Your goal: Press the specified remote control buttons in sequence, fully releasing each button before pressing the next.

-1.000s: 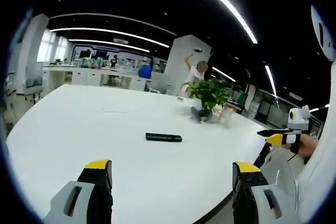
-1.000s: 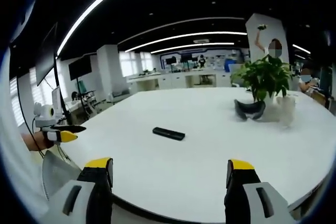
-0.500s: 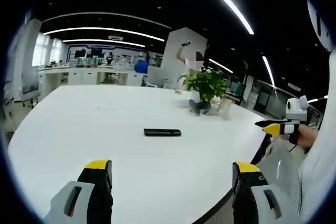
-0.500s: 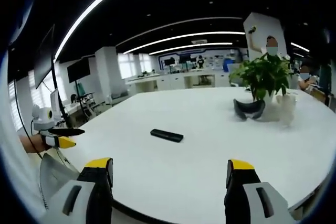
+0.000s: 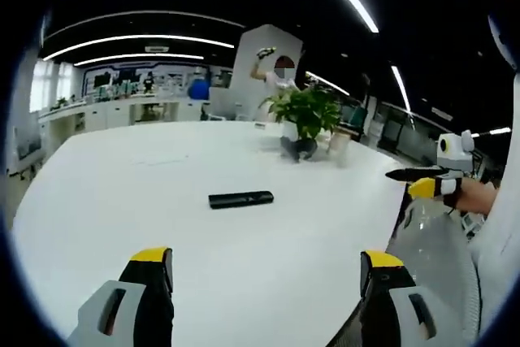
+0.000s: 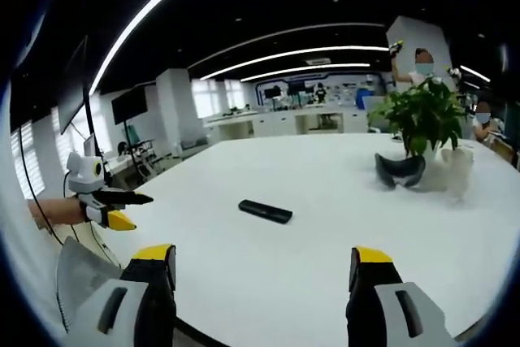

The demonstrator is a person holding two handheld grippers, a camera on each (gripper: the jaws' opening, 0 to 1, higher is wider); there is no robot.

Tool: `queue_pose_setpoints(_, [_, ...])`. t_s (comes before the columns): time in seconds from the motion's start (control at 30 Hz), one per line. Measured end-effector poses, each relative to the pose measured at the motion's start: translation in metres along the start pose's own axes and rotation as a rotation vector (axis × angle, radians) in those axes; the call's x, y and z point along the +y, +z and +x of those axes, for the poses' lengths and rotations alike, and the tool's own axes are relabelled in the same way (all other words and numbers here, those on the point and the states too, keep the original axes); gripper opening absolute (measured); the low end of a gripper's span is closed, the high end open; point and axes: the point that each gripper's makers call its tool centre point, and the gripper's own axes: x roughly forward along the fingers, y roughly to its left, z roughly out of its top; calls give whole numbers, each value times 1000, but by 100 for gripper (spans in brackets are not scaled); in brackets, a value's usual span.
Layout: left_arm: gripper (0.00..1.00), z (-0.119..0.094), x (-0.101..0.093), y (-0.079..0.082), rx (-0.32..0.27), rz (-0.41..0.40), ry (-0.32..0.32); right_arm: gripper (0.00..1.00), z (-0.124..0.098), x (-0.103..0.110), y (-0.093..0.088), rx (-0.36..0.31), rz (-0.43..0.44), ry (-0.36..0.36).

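The remote control (image 5: 240,198) is a slim, black, bar-shaped thing lying flat on the white counter (image 5: 97,225). It rests alone on open surface, well apart from the counter's edges. In the right gripper view (image 6: 266,211) it lies slantwise, its long side running from upper left to lower right. Its buttons are too small to make out.

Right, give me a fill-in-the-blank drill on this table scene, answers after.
1. The black remote lies flat on the ______ table.
2. Past the remote stands a green potted ______.
3. The jaws of the left gripper and the right gripper stand ______, holding nothing.
4. Neither gripper is ______ the remote.

Missing words: white; plant; open; touching
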Motion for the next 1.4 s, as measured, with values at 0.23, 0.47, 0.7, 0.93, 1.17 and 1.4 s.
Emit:
queue_pose_setpoints(0.23, [98, 48, 5, -10, 93, -16, -93, 87, -2, -8, -9, 23, 5, -12])
queue_pose_setpoints(0.47, [98, 82, 25, -23, 311, 189, -180, 86, -7, -21, -9, 27, 0, -37])
queue_pose_setpoints(0.7, [95, 108, 47, -17, 454, 353, -239, 84, -7, -30, -13, 35, 19, -57])
queue_pose_setpoints(0.93, [93, 138, 64, -9, 576, 483, -310, 82, -4, -30, -16, 51, 23, -59])
queue_pose_setpoints(1.17, [90, 161, 77, -4, 686, 594, -382, 81, 0, -31, -17, 77, 17, -62])
queue_pose_setpoints(1.4, [89, 187, 81, 9, 714, 685, -406, 78, 6, -31, -14, 81, 21, -57])
